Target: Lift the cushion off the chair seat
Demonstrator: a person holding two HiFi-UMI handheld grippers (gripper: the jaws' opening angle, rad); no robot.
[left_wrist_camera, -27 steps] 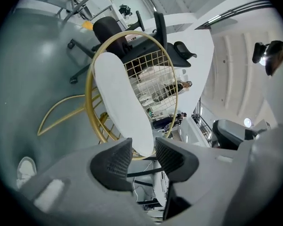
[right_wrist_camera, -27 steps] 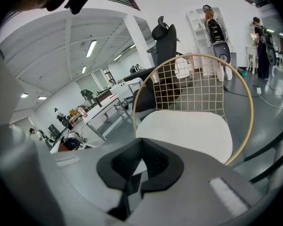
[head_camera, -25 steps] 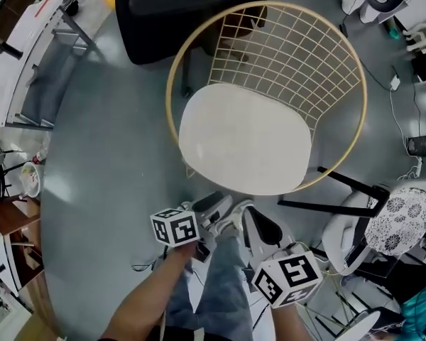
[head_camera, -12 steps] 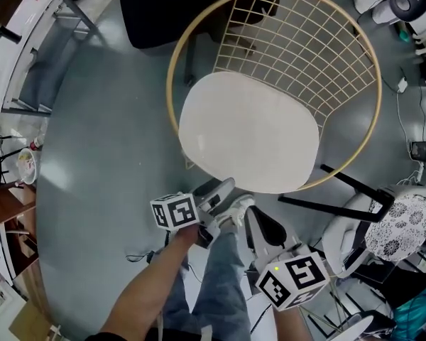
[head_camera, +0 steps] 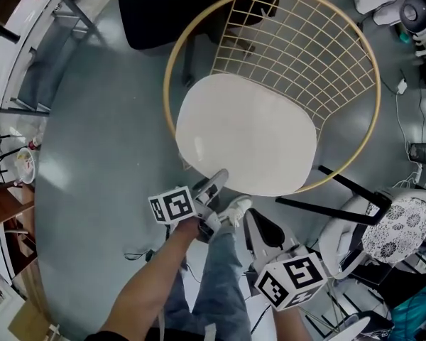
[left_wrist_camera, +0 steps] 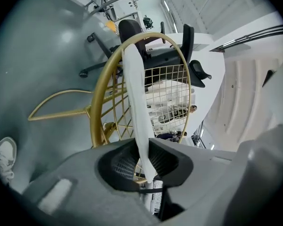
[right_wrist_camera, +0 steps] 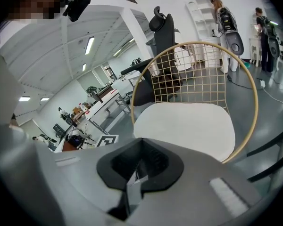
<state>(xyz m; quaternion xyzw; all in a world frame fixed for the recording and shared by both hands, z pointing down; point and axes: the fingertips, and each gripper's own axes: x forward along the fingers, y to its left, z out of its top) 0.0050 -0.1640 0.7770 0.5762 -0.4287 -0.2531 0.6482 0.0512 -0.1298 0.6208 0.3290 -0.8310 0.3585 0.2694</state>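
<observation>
A white oval cushion (head_camera: 248, 133) lies on the seat of a gold wire chair (head_camera: 172, 62). My left gripper (head_camera: 216, 180) is at the cushion's near edge. In the left gripper view the cushion (left_wrist_camera: 134, 93) shows edge-on and runs down between the jaws of the left gripper (left_wrist_camera: 144, 149). Those jaws have just been closing and now pinch the edge. My right gripper (head_camera: 259, 226) hangs back from the chair, near the person's leg. In the right gripper view the right gripper (right_wrist_camera: 140, 147) has its jaws together with nothing held, and the cushion (right_wrist_camera: 188, 126) lies ahead of it.
A black office chair (head_camera: 177, 6) stands behind the gold one. A white chair with a patterned seat (head_camera: 394, 222) is at the right. Tables (head_camera: 21, 41) line the left side. Cables (head_camera: 401, 84) trail on the grey floor at the right. The person's shoe (head_camera: 234, 208) is below the cushion's edge.
The left gripper has moved forward to the cushion's near edge and now has that edge between its jaws. The right gripper has stayed in place.
</observation>
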